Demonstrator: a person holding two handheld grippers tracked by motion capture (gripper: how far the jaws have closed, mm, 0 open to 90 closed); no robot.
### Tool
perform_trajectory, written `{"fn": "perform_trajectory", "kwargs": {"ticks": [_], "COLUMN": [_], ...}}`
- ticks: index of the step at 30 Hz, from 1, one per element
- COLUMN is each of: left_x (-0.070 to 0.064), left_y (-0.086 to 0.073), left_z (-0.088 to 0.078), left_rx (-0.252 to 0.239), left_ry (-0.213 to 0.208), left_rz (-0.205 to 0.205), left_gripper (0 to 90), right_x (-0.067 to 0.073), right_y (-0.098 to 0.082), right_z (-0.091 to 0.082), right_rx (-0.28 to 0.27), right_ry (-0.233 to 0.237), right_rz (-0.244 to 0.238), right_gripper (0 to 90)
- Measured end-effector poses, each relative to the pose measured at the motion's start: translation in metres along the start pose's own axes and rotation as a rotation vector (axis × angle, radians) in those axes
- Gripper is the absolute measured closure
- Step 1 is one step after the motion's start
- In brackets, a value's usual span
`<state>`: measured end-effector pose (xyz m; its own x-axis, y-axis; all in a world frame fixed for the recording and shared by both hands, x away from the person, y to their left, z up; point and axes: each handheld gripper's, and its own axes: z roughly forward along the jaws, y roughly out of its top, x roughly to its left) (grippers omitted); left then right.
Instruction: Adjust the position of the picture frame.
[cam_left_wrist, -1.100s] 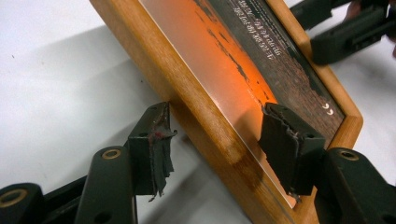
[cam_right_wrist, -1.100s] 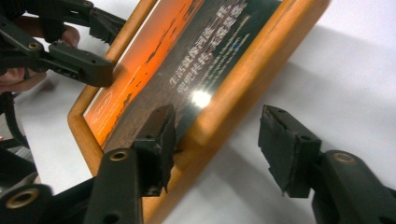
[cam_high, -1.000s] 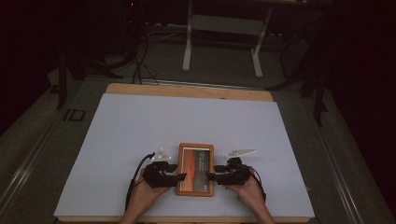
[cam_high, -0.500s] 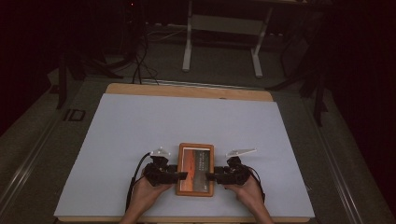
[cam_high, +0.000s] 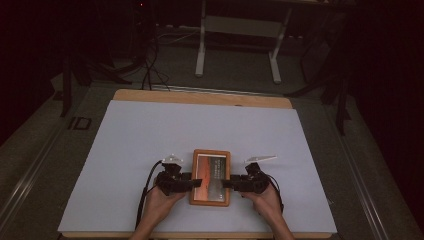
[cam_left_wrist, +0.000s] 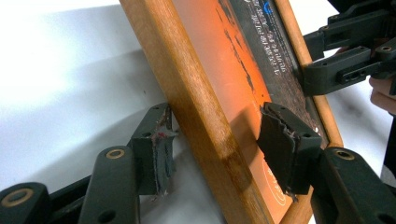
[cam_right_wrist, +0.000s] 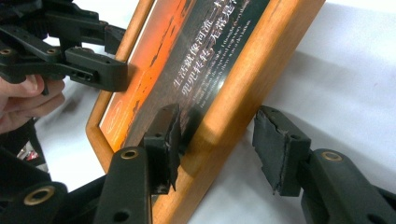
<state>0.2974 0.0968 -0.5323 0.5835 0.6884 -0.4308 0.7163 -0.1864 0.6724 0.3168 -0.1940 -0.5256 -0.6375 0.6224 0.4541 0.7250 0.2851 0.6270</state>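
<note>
I count one wooden picture frame (cam_high: 211, 177) lying on one worktop (cam_high: 150, 135), which wears one white cover sheet (cam_high: 300, 145). I see two claws, a left claw (cam_high: 196, 182) and a right claw (cam_high: 226, 184), each with two black jaws, four in all. Two hands hold them. Beyond the worktop I count one white stand with two legs (cam_high: 239, 30).

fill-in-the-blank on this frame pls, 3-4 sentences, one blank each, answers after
The picture frame has a border made of ____.
It lies on a ____ table cover.
The left tool straddles the frame's ____ edge in the high view.
Each tool has ____ jaws.

Missing words: wood; white; left; two
</note>
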Motion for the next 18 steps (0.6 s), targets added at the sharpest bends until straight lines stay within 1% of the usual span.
{"fn": "perform_trajectory", "kwargs": {"ticks": [2, 4, 6, 9, 14, 17, 18], "left_x": [0.001, 0.002, 0.003, 0.006, 0.011, 0.015, 0.015], "left_y": [0.004, 0.009, 0.014, 0.021, 0.024, 0.024, 0.024], "left_z": [0.001, 0.003, 0.005, 0.008, 0.01, 0.013, 0.013], "left_rx": [0.006, 0.01, 0.005, 0.014, 0.012, 0.021, 0.017], "left_ry": [0.007, 0.019, 0.023, 0.035, 0.03, 0.021, 0.021], "left_rz": [0.0, 0.013, 0.014, 0.015, -0.016, -0.044, -0.041], "left_gripper": [45.9, 46.1, 46.5, 46.6, 46.6, 46.4, 46.1], "right_x": [-0.003, -0.005, -0.006, -0.009, -0.016, -0.019, -0.02], "right_y": [0.004, 0.01, 0.012, 0.018, 0.024, 0.024, 0.024], "right_z": [0.002, 0.002, 0.002, 0.003, 0.007, 0.01, 0.011], "right_rx": [0.002, -0.005, -0.004, -0.009, -0.008, -0.009, -0.009], "right_ry": [0.0, -0.017, -0.026, -0.033, -0.02, -0.014, -0.013], "right_rz": [0.006, -0.004, -0.006, -0.001, 0.014, 0.035, 0.04], "right_gripper": [51.6, 51.8, 51.9, 52.3, 52.0, 50.8, 50.2]}}
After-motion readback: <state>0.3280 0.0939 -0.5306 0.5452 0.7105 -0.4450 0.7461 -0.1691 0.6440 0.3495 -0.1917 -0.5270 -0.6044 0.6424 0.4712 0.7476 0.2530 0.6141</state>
